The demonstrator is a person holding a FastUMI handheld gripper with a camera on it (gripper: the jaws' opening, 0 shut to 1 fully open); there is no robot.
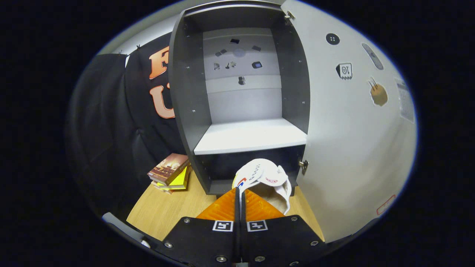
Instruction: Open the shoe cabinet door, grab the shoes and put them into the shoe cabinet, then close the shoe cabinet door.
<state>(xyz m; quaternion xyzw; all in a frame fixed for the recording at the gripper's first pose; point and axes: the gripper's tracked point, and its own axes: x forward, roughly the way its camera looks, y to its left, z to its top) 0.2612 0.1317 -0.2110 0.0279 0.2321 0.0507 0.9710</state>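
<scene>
Tongs [239, 193] pinching one shoe [265, 176], one open cabinet [245, 137]

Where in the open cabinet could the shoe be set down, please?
The white shelf between the grey side walls is bare. The dark compartment beneath is open but tight. The fingers pinch the shoe before it; books crowd the table left.

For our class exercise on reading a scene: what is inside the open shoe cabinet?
The shoe cabinet has a bare white shelf. The white shoe, pinched by the gripper, hangs before the dark lower compartment, hiding part of it.
</scene>
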